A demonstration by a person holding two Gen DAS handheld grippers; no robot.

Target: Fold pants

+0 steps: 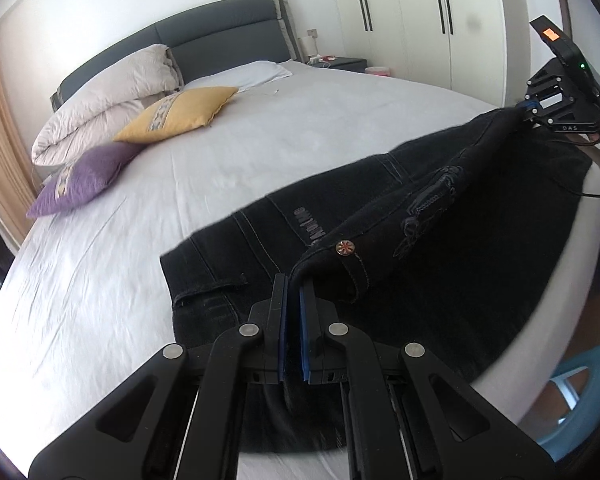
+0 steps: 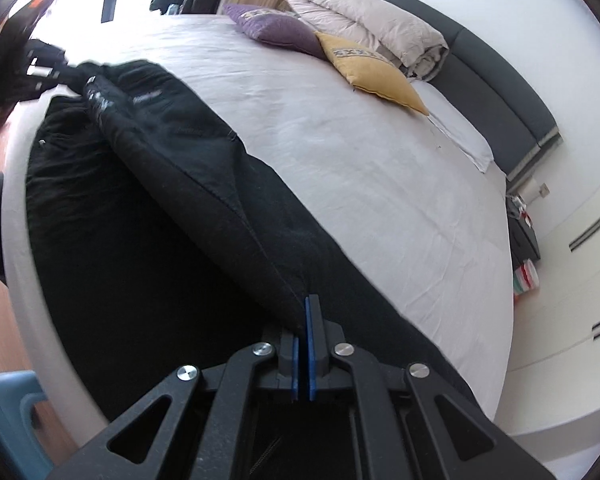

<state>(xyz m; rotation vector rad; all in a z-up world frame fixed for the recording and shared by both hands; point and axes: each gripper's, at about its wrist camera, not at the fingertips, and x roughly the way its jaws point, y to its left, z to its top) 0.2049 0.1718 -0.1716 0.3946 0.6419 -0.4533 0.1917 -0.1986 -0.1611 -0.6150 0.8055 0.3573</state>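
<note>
Black jeans lie along the near edge of a bed with a pale sheet. My left gripper is shut on the waistband, close to the metal button. My right gripper is shut on the far end of the jeans; it shows in the left wrist view at the upper right, pinching the cloth. The top layer hangs stretched between the two grippers, lifted above a lower layer that rests on the sheet. The left gripper shows dimly in the right wrist view.
A purple cushion, a yellow cushion and a folded pale duvet lie near the grey headboard. A white wardrobe stands beyond the bed. A light blue plastic stool stands by the bed's near edge.
</note>
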